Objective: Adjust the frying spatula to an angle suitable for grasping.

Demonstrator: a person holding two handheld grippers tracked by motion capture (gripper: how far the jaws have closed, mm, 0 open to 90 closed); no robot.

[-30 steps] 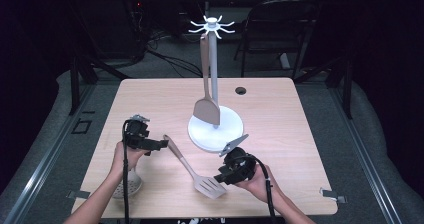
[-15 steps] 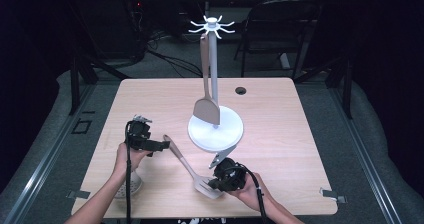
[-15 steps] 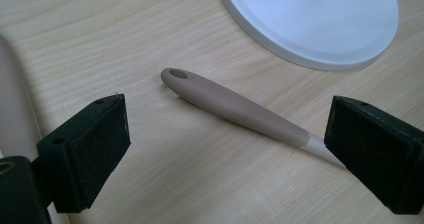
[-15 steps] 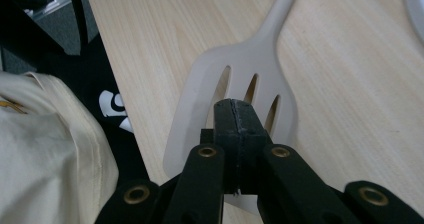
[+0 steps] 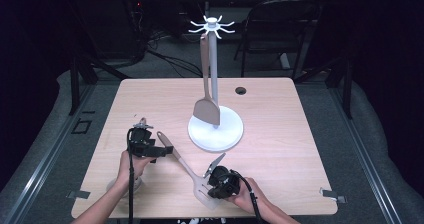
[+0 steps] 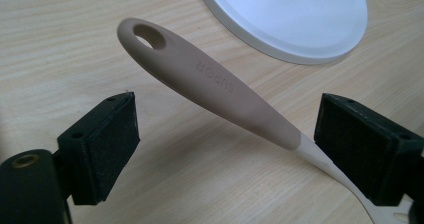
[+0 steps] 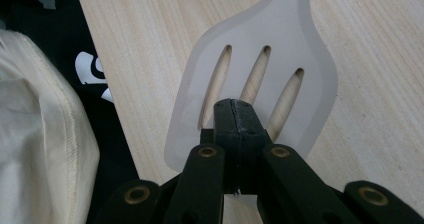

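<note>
Two spatulas here: one hangs on the white stand (image 5: 215, 129), the other, a slotted spatula (image 5: 186, 166), lies on the table (image 5: 280, 149). Its handle passes between the left gripper's (image 6: 227, 149) spread jaws, which have just been closing, untouched. The right gripper (image 7: 235, 116) is pressed shut over the slotted blade; its view shows three slots.

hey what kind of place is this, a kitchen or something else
Probably a lab or recording room, not a kitchen: a bare wooden table on dark carpet, cables trailing across the floor behind, and a lone utensil stand with a spatula hanging on it.
</note>
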